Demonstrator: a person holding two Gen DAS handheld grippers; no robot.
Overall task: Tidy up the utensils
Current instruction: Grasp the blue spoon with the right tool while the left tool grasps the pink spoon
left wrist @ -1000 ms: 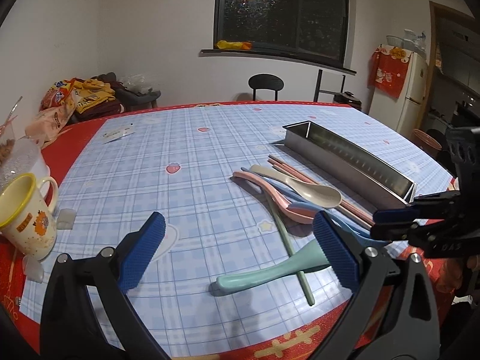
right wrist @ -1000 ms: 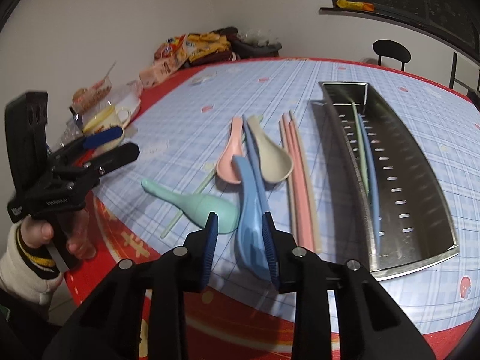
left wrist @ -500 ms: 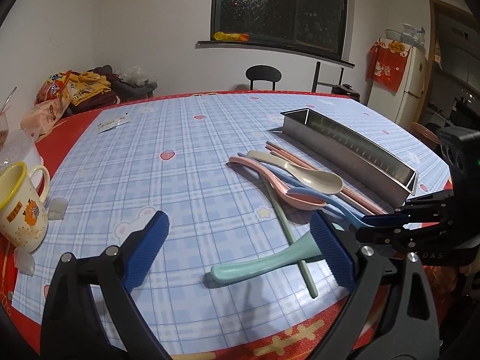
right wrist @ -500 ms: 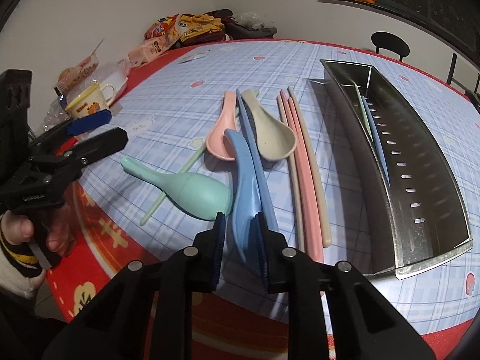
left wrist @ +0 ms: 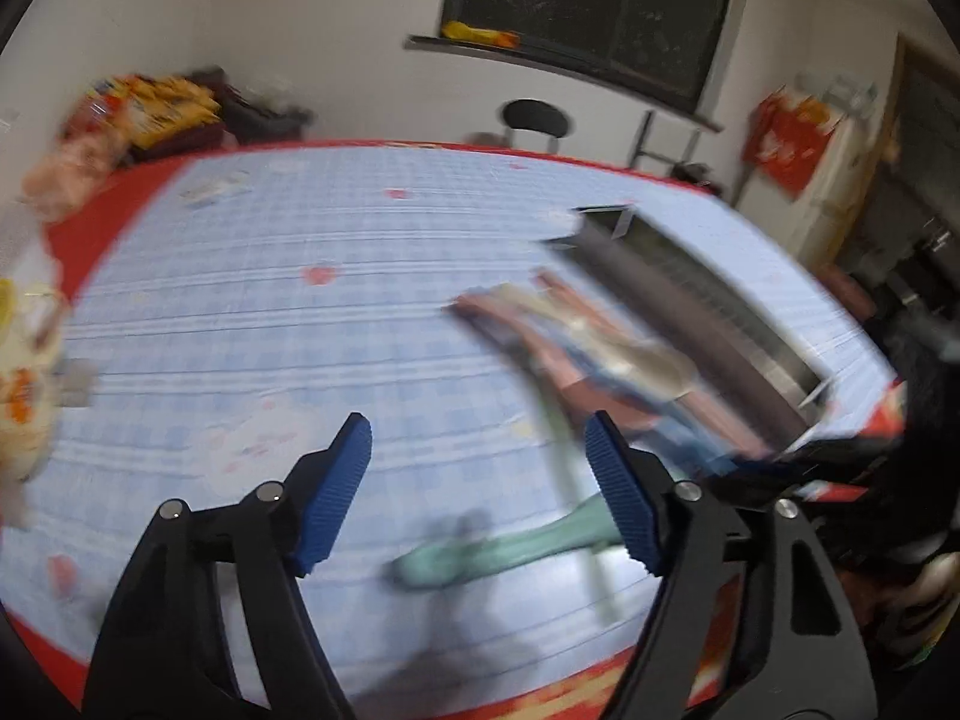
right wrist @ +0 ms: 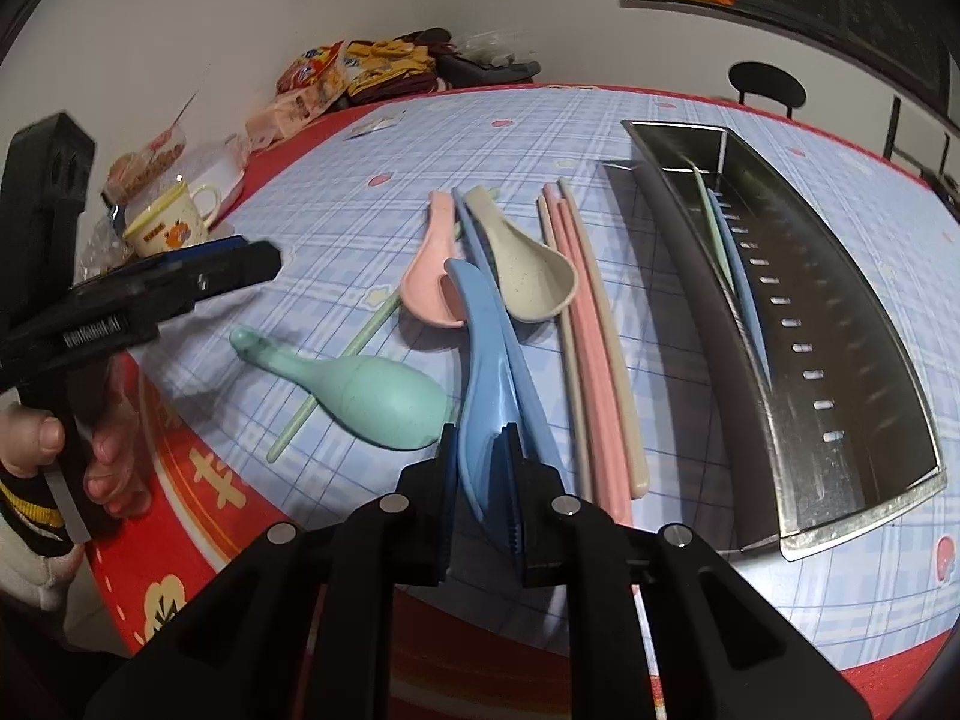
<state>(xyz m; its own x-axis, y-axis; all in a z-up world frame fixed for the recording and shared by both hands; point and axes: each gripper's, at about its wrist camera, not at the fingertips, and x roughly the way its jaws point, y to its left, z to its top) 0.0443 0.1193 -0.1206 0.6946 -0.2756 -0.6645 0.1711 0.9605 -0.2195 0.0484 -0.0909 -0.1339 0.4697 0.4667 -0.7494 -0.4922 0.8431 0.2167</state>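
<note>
I'm watching my right gripper (right wrist: 480, 468) closing its jaws on the bowl end of the blue plastic soup spoon (right wrist: 480, 360), which is lying at the near edge of the round table under the blue checked tablecloth (right wrist: 336, 228); the pads are pressing it from both sides. My left gripper (left wrist: 477, 495) is narrowing too, but its jaws are standing apart with nothing between them, hovering over the cloth near the mint-green plastic spoon (right wrist: 360, 390).

Progress is looking early: the long perforated steel tray (right wrist: 840, 360) toward the table's right edge is holding only two thin sticks, one green and one blue. Still waiting outside it are the pink spoon (right wrist: 429, 276), the beige spoon (right wrist: 528, 276), the pink and beige chopsticks (right wrist: 591, 348), a green chopstick (right wrist: 336, 372) and the mint one.

The left view is smearing badly, so the utensil pile there is hard to separate. The blue spoon's bowl is partly hiding behind my right fingers.
</note>
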